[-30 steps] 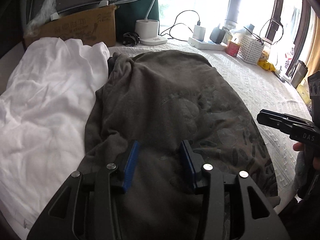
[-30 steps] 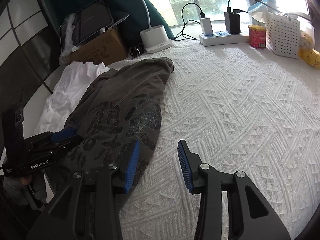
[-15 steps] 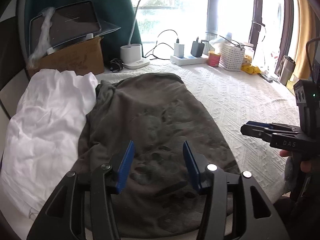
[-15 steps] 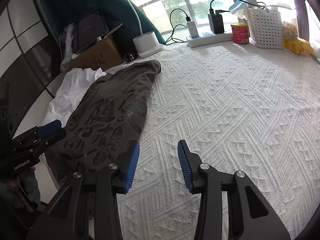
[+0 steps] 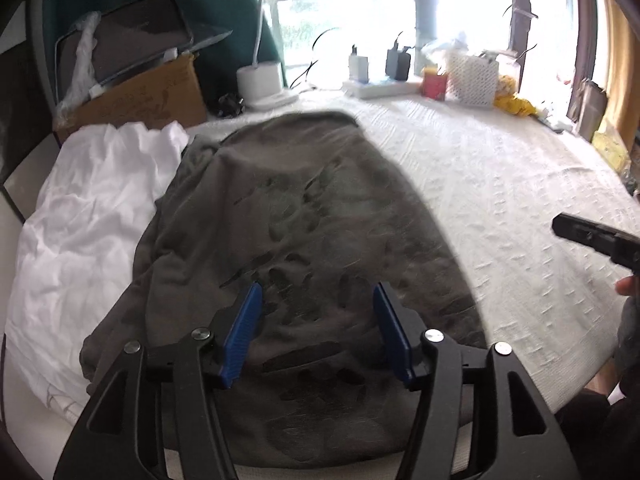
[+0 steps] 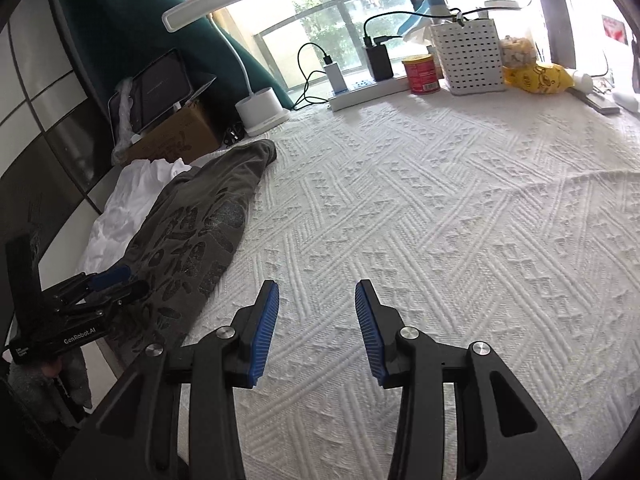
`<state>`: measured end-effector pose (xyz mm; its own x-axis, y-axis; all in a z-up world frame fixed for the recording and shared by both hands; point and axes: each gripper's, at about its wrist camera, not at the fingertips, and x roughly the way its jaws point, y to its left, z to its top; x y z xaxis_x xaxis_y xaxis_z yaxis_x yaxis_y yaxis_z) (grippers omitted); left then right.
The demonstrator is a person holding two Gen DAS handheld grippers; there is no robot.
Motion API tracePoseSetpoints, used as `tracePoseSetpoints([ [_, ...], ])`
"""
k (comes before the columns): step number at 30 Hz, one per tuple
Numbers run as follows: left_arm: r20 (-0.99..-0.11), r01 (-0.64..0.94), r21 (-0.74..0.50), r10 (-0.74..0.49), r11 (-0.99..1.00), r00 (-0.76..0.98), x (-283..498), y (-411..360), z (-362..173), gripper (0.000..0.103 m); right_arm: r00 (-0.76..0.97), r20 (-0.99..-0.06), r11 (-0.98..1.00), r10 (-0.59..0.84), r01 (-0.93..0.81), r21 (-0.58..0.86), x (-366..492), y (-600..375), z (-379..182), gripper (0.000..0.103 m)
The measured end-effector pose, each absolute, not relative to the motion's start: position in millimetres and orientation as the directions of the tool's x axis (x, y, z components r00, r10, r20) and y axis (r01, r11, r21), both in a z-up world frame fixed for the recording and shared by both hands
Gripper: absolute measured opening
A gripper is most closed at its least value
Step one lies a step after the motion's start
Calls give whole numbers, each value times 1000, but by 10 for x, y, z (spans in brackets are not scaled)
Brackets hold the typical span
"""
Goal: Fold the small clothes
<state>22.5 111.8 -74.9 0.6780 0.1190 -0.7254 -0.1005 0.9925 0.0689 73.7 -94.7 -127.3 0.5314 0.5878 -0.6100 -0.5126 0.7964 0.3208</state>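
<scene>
Daylight pouring in through the window (image 5: 360, 12) behind the worktop, glass blowing out to white in the left wrist view, that view smearing softly with motion blur, right wrist view staying crisp, fisheye bending edges, dark corners vignetting both frames

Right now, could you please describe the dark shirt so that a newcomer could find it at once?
Look at the white textured bedspread; at its left edge a heap of clothes lies before a cardboard box. The dark shirt is the grey-brown one with black print, overlapping the plain white garment.
</scene>
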Motion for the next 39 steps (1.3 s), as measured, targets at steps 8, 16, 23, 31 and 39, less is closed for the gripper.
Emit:
tracePoseSetpoints([
  [8, -649, -1, 21, 14, 1000, 761, 264, 628, -541, 72, 581, -598, 828, 553, -466, 313, 681, -1394, -1256, 42],
  [16, -612, 50, -22, -52, 999, 789, 403, 234, -472, 103, 646, -619, 892, 447, -374, 254, 624, -1900, -1248, 42],
  [23, -552, 104, -28, -102, 994, 828, 418, -12, -280, 103, 713, -610, 938, 345, -290, 192, 629, -2323, -1150, 82],
  [31, -456, 97, -31, -100, 995, 884, 396, -76, 44, 103, 775, -566, 959, 283, -250, 136, 604, -2596, -856, 82],
  [39, -374, 64, 41, -44, 997, 926, 284, -102, 356, 103, 843, -481, 970, 242, -228, 90, 509, -2734, -393, 82],
])
